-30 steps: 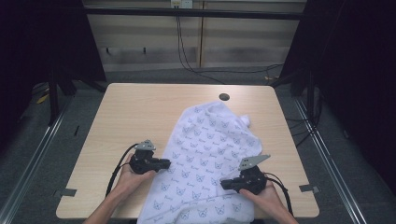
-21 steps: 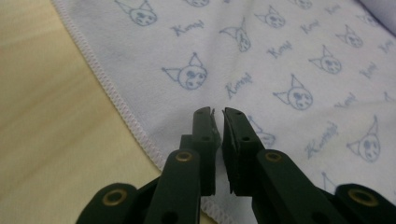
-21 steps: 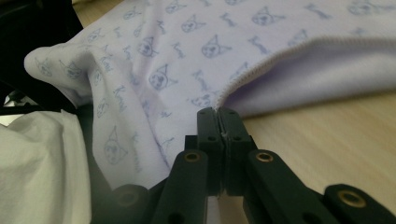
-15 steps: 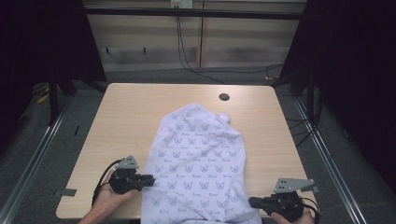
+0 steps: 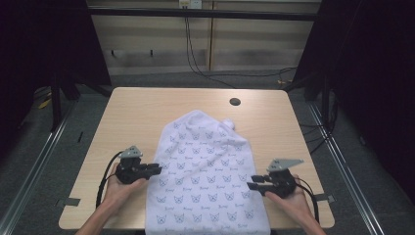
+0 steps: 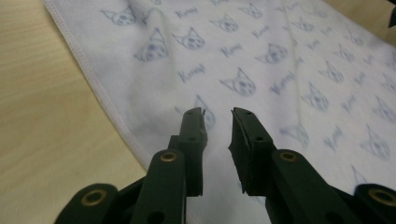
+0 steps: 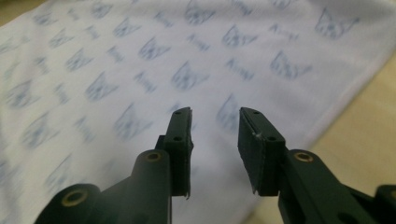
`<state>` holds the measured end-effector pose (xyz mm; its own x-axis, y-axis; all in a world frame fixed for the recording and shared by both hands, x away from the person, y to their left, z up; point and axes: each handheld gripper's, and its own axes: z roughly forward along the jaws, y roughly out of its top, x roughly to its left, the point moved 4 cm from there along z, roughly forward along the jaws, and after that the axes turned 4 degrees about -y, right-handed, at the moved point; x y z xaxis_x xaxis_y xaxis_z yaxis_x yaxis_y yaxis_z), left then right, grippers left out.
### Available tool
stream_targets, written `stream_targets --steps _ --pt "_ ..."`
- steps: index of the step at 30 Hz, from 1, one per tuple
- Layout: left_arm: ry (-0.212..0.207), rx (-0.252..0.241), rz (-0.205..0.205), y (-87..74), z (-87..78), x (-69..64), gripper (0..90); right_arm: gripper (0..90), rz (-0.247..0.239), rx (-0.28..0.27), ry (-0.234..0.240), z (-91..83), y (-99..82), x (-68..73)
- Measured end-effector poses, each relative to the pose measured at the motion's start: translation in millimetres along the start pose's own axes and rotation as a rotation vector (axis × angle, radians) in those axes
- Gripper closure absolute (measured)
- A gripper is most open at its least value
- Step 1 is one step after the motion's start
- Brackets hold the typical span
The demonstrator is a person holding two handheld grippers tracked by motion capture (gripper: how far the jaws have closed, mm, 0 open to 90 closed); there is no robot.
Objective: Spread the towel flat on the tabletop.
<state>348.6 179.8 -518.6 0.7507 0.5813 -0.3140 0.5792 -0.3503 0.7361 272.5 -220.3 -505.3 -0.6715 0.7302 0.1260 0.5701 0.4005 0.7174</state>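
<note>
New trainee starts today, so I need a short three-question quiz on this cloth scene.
1. True or false: the cloth hangs over the table's near edge.
2. What is printed on the cloth? A) stripes B) cat faces C) flowers
3. Is anything between the jaws of the left tool and the right tool?

Key:
1. True.
2. B.
3. No. Both have just been opening and now stand open, each at one side edge of the cloth, nothing gripped.
</note>
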Motion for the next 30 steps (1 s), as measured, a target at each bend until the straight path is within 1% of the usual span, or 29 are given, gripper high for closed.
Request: stream_targets --steps 1,2,3,4,6,7,8,9,11,12,13,14,15,16,17,18,20,21,24,25,26,27,28,29,30 --pt "0.018 0.005 0.011 2.2 4.9 2.3 74.0 66.9 -0.005 -0.003 -0.021 9.2 7.9 -5.3" --pt "0.035 0.021 0.025 2.2 9.5 4.4 73.5 68.0 -0.002 0.003 -0.033 18.3 14.6 -10.8" --pt "0.043 0.049 0.024 -0.6 14.0 6.1 73.2 68.1 0.008 -0.001 -0.035 27.3 20.4 -15.9" --pt "0.038 0.035 0.04 -2.5 15.0 6.0 73.2 67.5 0.018 -0.003 -0.039 35.9 25.1 -19.6" --pt "0.01 0.058 0.037 -4.8 11.4 2.8 72.8 63.9 -0.013 0.011 -0.077 50.1 30.2 -24.1" --pt "0.016 0.069 0.044 -6.9 8.9 0.6 72.9 60.8 -0.011 0.024 -0.092 55.4 30.3 -24.9" --pt "0.018 0.074 0.055 -9.5 6.4 -1.7 73.2 58.8 -0.019 0.036 -0.098 59.7 28.9 -25.3" --pt "0.014 0.076 0.058 -12.3 4.5 -4.8 74.0 58.1 -0.033 0.031 -0.104 60.7 27.9 -23.9" --pt "0.016 0.098 0.091 -17.3 0.4 -11.0 80.6 57.5 -0.058 0.04 -0.12 59.8 26.7 -20.5" --pt "0.018 0.102 0.097 -19.7 -1.2 -13.8 83.8 58.1 -0.07 0.042 -0.131 59.0 25.0 -18.1" --pt "0.01 0.103 0.099 -21.8 -2.4 -16.3 86.2 61.1 -0.071 0.031 -0.127 58.6 23.9 -16.7" --pt "0.007 0.107 0.103 -23.5 -3.9 -18.5 87.0 70.0 -0.075 0.043 -0.124 56.2 23.0 -15.3" --pt "0.003 0.112 0.106 -25.1 -5.1 -20.8 87.2 77.6 -0.075 0.059 -0.11 54.0 22.3 -13.5" --pt "-0.01 0.113 0.102 -26.8 -6.1 -22.7 87.2 82.5 -0.083 0.077 -0.112 51.0 20.9 -12.6" --pt "-0.026 0.105 0.094 -28.4 -6.0 -24.9 87.1 85.1 -0.076 0.079 -0.106 48.4 18.7 -11.6" --pt "-0.037 0.107 0.092 -29.3 -6.0 -27.0 86.9 85.9 -0.065 0.085 -0.108 44.9 15.8 -10.6" --pt "-0.058 0.105 0.102 -30.3 -4.4 -32.6 83.8 86.4 -0.058 0.089 -0.088 36.8 8.2 -6.9" --pt "-0.076 0.108 0.106 -30.8 -3.7 -34.8 81.4 86.5 -0.05 0.094 -0.079 31.6 3.4 -4.3" --pt "-0.112 0.116 0.113 -32.1 -2.0 -41.6 78.5 86.4 -0.021 0.114 -0.065 12.8 -13.9 5.0" --pt "-0.13 0.119 0.11 -33.1 -1.4 -45.1 77.4 86.3 -0.019 0.11 -0.053 7.0 -20.0 8.1" --pt "-0.148 0.125 0.118 -34.3 -0.7 -49.6 77.3 86.2 -0.014 0.109 -0.045 1.1 -25.9 11.8" --pt "-0.153 0.133 0.132 -35.2 -0.5 -53.6 77.2 85.7 -0.008 0.118 -0.041 -4.6 -31.3 15.4" --pt "-0.157 0.14 0.134 -36.4 -0.5 -58.1 76.3 84.4 -0.002 0.123 -0.027 -9.9 -36.1 18.7" --pt "-0.169 0.148 0.129 -38.1 -0.8 -62.8 75.8 83.3 -0.001 0.124 -0.017 -14.5 -40.7 21.8" --pt "-0.185 0.161 0.128 -39.6 -1.8 -66.7 75.2 81.2 0.006 0.124 0.003 -18.5 -44.8 24.4"
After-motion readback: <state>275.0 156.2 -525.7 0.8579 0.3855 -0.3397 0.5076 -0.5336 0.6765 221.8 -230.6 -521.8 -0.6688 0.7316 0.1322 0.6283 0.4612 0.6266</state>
